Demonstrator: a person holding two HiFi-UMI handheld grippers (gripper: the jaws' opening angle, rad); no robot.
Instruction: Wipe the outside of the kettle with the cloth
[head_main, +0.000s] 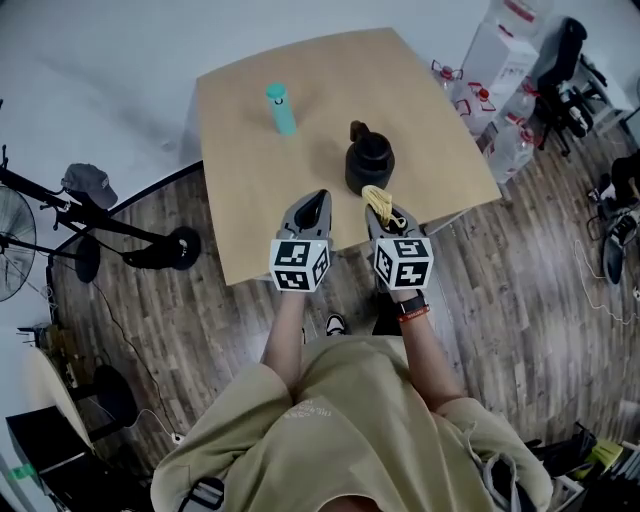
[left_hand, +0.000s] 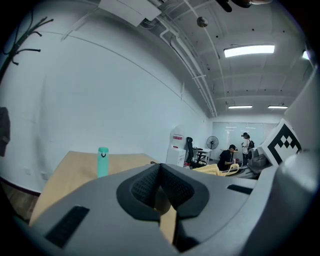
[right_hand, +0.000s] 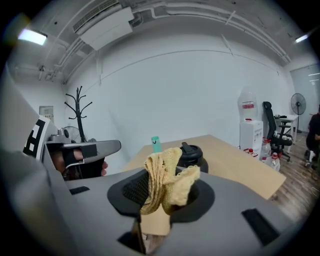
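A black kettle (head_main: 369, 159) with a lid and handle stands on the wooden table (head_main: 260, 220), right of centre. My right gripper (head_main: 385, 209) hovers just short of it, near the table's front edge, shut on a yellow cloth (head_main: 377, 200). In the right gripper view the bunched cloth (right_hand: 165, 177) sticks up between the jaws, and the kettle (right_hand: 191, 155) shows right behind it. My left gripper (head_main: 312, 207) is beside the right one, over the table's front part, shut and holding nothing (left_hand: 160, 189).
A teal bottle (head_main: 281, 108) stands upright at the back of the table, left of the kettle. Water jugs (head_main: 500, 100) and an office chair (head_main: 565, 70) are off the right side. A fan and stands (head_main: 60, 220) sit on the floor at left.
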